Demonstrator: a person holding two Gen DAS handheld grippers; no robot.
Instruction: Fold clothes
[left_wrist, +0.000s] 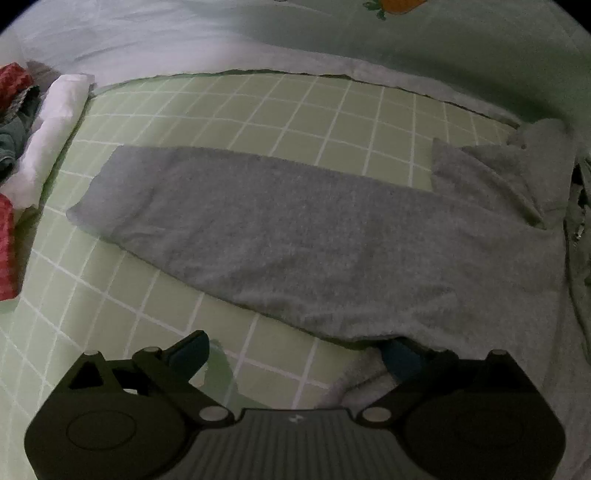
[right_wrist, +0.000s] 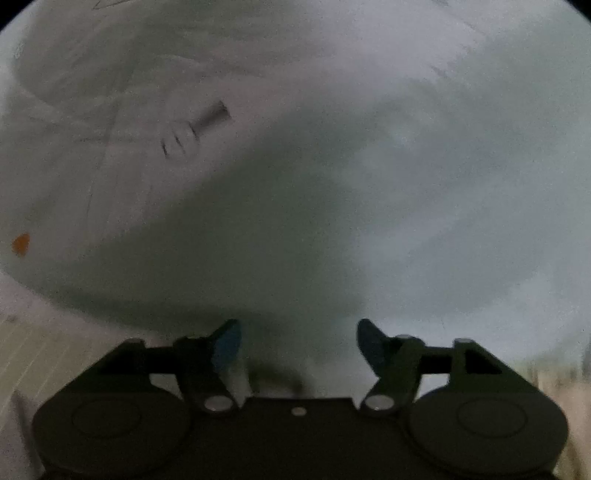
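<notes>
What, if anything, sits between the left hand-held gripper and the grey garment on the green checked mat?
Nothing visible. The left hand-held gripper is open at the near edge of the grey garment, with only bare green checked mat between its fingers. The folded white cloth lies off to the side.

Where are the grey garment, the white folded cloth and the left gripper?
grey garment (left_wrist: 295, 236): left wrist view, middle of body.
white folded cloth (left_wrist: 51, 129): left wrist view, upper side.
left gripper (left_wrist: 295, 350): left wrist view, between fingertips.

A: We log the grey garment (left_wrist: 295, 236) lying flat on the green checked sheet (left_wrist: 258, 107), folded into a long band.

B: We add: a sleeve (left_wrist: 484, 181) folded over at its right end; near edge slightly lifted.
</notes>
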